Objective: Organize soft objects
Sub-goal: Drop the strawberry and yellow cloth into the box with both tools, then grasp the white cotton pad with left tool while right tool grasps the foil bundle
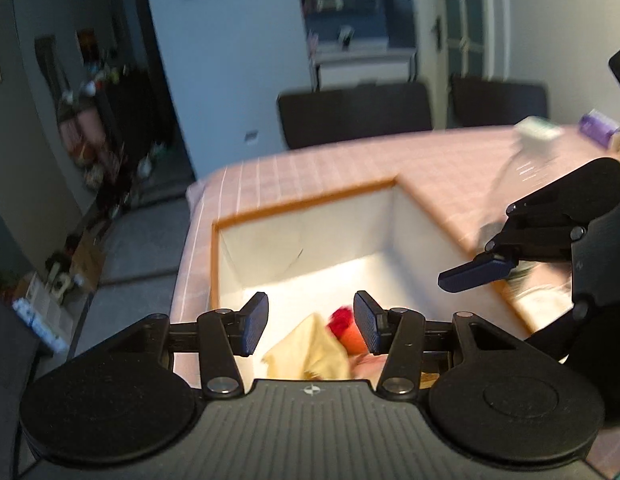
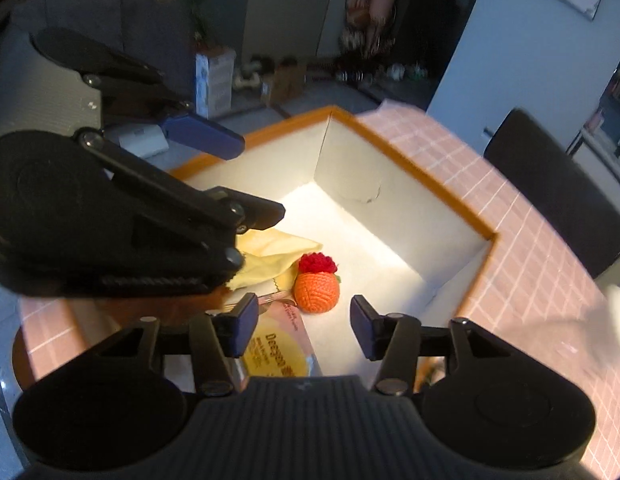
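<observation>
Both tools are over the box right now. The left hand-held gripper hangs above the near end with its blue pads spread wide and nothing between them. The right hand-held gripper is just beside it, angled in from the other side, its pads also parted and empty.

Straight below them sits the box, white inside with an orange-brown rim, brightly lit on its floor. In it, there's the crocheted orange ball with a red tuft on top, resting on the white floor between the right gripper's fingers as that camera sees it. Touching it on one side is a pale yellow cloth, crumpled and partly tucked under the left tool's body. Nearer the right tool lies a flat packet with a yellow round label and some print, part of it hidden under the gripper. From the left camera the same cloth and ball show low between the pads, a bit blurred.

The box rests on a worktop covered in a pink checked cloth. Off to the right in the left camera, a clear plastic bottle stands on the worktop beyond the box, smeared by blur, with something purple behind it. Dark chairs stand at the far edge.
</observation>
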### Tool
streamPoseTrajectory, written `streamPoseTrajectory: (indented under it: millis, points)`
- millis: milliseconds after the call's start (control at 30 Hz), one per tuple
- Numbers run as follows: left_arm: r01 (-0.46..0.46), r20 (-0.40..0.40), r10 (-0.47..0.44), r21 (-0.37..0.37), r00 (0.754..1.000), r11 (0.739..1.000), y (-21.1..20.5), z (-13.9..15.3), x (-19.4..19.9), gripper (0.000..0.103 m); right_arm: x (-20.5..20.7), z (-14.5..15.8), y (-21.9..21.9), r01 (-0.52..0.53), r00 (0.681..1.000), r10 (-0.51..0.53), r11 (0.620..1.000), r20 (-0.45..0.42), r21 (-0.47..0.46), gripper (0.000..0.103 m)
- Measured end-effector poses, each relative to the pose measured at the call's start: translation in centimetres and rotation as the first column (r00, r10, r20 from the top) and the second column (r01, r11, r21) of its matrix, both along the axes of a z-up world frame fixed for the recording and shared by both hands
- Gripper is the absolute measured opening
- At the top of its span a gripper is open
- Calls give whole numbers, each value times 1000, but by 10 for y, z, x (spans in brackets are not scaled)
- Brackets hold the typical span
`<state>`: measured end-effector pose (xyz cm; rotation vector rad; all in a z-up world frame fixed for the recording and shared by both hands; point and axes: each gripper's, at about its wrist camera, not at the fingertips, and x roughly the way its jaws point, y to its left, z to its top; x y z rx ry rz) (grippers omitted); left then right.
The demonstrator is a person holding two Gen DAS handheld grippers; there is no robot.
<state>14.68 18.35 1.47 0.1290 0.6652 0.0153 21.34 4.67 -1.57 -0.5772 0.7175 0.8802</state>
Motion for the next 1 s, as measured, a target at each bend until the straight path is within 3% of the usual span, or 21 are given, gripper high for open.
streamPoseTrajectory:
  millis: [200,367,533,667,833,1000]
  points:
    - [85,169,-75,-56,983,995,-34,24,-47,57,-34,33,-78,58,998,-62,989,23,134,60]
    - [183,228,-152,-119,962,976,-72,21,-67,58,-53,39,-142,153,987,-159,971,21,184,61]
    - [268,228,-234,-133,945,954,-115,-1,-64,71,-63,29,-196,266,962,-273,943,4,201,69]
    - [289,218,-253,-151,942,945,-143,-24,-53,86,-68,12,-231,396,915,-402,887,-25,238,77]
    - [259,170,-228,-198,959,945,-165,-57,-37,87,-75,-23,-256,522,845,-531,799,-56,299,82]
    - [228,120,-213,-139,970,964,-188,-93,-30,87,-55,-68,-271,596,795,-600,745,-89,301,87]
